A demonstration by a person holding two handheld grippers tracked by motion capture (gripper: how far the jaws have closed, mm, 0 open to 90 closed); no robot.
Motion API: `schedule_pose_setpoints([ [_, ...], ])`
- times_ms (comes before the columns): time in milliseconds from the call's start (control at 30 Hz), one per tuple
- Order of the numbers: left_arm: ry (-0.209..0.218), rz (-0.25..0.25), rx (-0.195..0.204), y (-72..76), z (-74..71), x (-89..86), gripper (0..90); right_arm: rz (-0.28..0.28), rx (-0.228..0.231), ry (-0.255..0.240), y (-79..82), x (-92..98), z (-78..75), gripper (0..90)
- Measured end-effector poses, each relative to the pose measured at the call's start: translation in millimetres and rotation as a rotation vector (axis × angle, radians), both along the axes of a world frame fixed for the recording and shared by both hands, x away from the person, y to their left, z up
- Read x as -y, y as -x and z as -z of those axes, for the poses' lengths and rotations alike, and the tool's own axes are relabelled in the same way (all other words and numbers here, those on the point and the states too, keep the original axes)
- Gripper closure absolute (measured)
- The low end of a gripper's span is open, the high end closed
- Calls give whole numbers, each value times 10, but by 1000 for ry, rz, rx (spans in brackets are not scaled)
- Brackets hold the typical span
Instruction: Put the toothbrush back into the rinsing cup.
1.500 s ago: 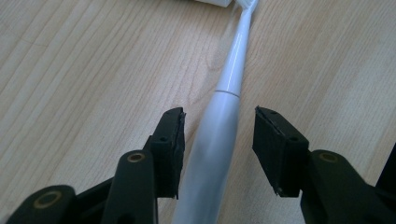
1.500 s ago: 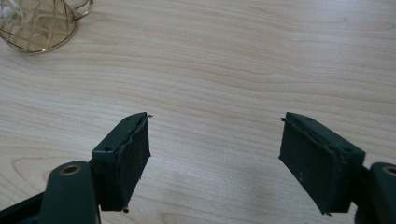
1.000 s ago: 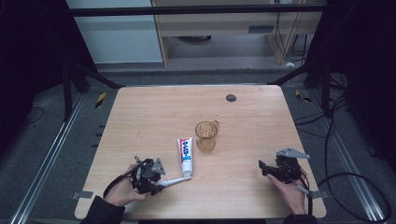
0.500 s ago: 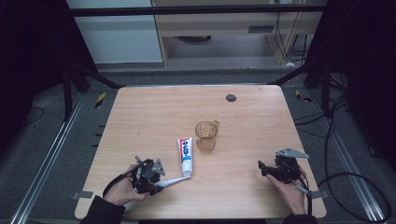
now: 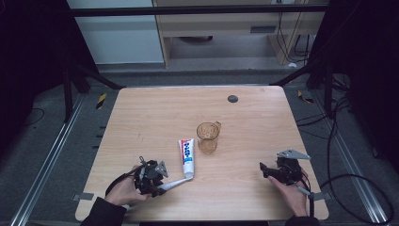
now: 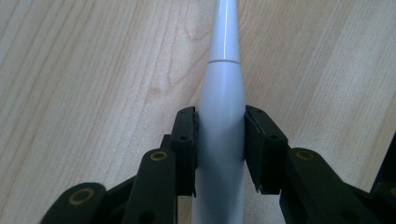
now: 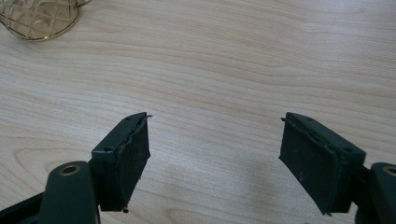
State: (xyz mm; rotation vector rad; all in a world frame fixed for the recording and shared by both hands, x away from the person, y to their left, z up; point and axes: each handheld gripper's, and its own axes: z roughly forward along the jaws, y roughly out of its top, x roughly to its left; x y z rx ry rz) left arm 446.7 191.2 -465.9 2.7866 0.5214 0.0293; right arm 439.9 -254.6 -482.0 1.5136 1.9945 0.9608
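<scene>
A white toothbrush (image 6: 223, 93) lies on the wooden table (image 5: 155, 117), its thick handle between the jaws of my left gripper (image 6: 220, 135). Those jaws have just been closing, and both pads now press on the handle's sides. In the high view the left gripper (image 5: 162, 186) sits near the front left edge, and the toothbrush (image 5: 176, 182) points towards the cap end of a white, red and blue toothpaste tube (image 5: 187, 155). My right gripper (image 5: 263, 170) rests at the front right, and its jaws (image 7: 215, 140) stand open over bare wood.
An amber patterned glass cup (image 5: 207, 136) stands mid-table, right of the tube, and its base shows at the top left of the right gripper view (image 7: 42, 18). A small dark round spot (image 5: 232, 99) lies near the far edge. Cables trail on the floor at the right.
</scene>
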Motion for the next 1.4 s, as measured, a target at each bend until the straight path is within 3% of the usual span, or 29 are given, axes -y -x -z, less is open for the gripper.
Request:
schedule_pose_setpoints([
  [200,8,7,-19,56,-64,-9,666,1,-2,-1,2,-1,-1,240],
  [433,83,12,7,127,-248,-64,666,0,0,4,-4,8,7,241],
  [667,161,-39,46,147,-402,-87,666,3,-2,3,-4,7,9,241],
  [900,236,-187,158,101,-549,-130,666,8,5,5,5,4,6,240],
  [1267,446,-456,357,-59,-864,-253,667,8,18,10,10,0,9,231],
  [1400,502,-515,412,-144,-915,-223,667,9,24,8,8,0,15,227],
])
